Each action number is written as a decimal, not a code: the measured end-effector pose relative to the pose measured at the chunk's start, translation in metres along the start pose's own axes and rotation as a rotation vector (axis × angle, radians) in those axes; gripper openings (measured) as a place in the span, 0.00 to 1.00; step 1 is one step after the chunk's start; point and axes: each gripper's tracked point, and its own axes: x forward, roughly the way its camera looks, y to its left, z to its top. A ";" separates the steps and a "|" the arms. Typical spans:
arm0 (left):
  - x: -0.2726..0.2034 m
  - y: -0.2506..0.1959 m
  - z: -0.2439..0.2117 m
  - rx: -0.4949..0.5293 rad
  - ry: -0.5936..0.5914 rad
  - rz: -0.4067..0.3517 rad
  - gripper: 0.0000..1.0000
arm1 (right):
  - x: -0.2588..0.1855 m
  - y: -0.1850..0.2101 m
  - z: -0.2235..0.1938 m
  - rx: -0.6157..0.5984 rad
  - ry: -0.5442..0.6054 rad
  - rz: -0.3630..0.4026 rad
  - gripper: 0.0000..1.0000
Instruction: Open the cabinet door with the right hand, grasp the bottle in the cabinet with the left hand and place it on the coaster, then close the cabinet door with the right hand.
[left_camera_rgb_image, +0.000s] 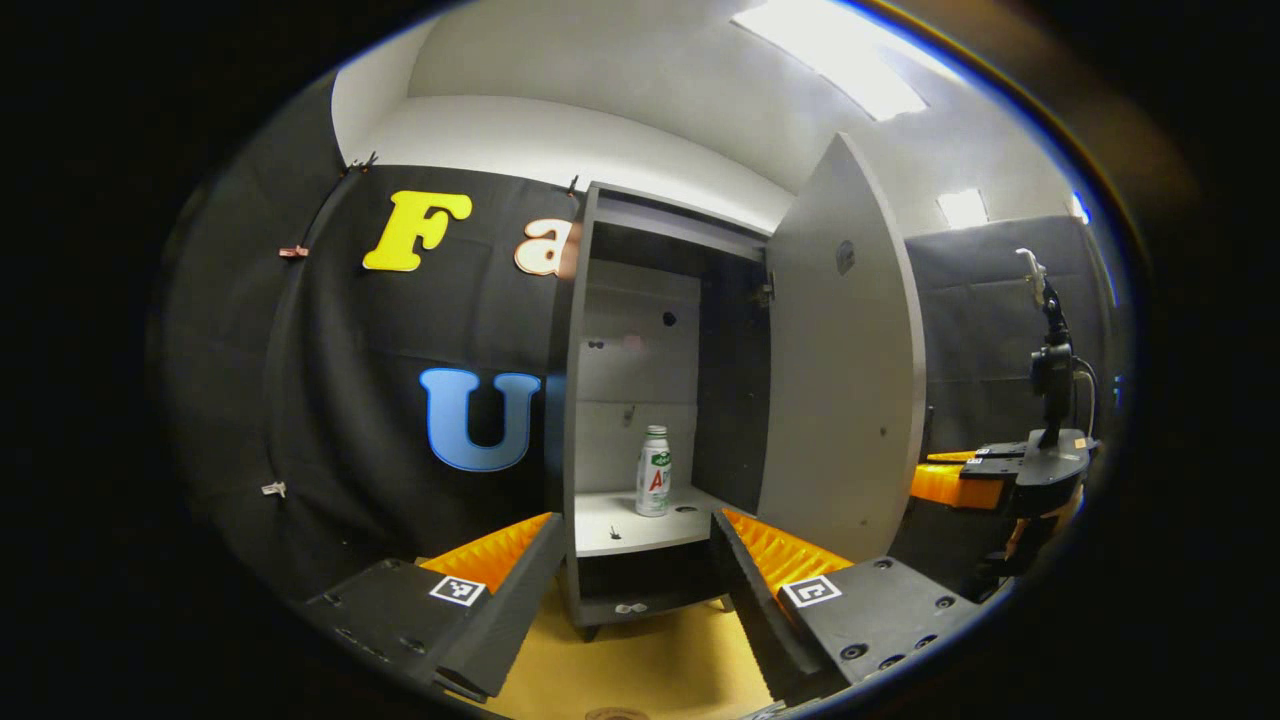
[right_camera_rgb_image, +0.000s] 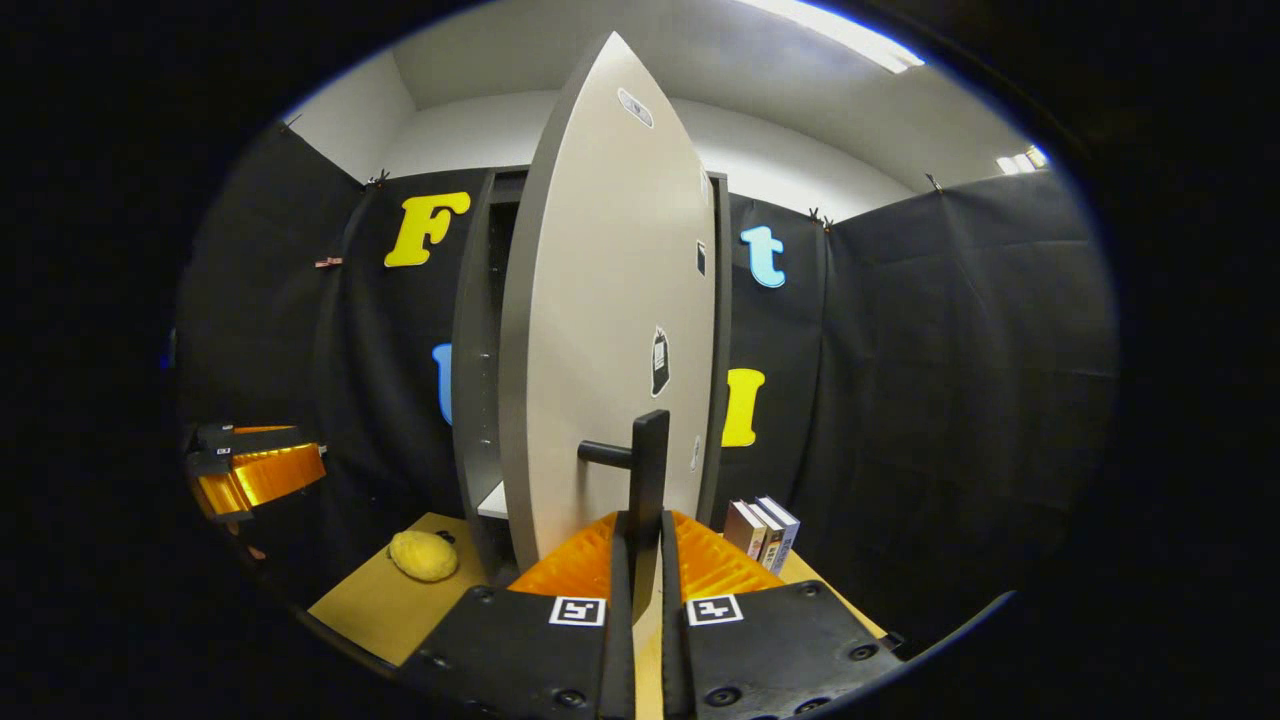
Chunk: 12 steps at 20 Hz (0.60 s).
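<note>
Door (right_camera_rgb_image: 600, 330) swung wide by its handle (right_camera_rgb_image: 648, 470), pinched in the right tongs (right_camera_rgb_image: 640, 545) — access is thus given; left tongs (left_camera_rgb_image: 635, 560), spread, are aimed at the bottle (left_camera_rgb_image: 653, 471) on the cabinet shelf (left_camera_rgb_image: 620, 528).

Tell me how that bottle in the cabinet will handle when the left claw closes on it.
The bottle stands tall and narrow on the shelf, so a sideways nudge would probably tip it. It looks like smooth plastic: likely light and possibly slippery.

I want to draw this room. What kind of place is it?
Probably a staged test booth, not a real home: black cloth walls surround a lone grey cabinet on a tan wooden tabletop, with a camera stand nearby.
</note>
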 end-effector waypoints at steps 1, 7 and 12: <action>0.003 -0.006 -0.002 -0.001 0.004 -0.002 0.92 | -0.001 -0.006 0.001 0.001 -0.001 0.007 0.15; 0.039 -0.035 -0.004 -0.005 0.002 0.044 0.92 | 0.001 -0.036 0.005 0.094 0.020 0.101 0.14; 0.072 -0.052 -0.011 0.004 0.014 0.083 0.92 | -0.002 -0.066 0.003 0.037 0.008 0.126 0.14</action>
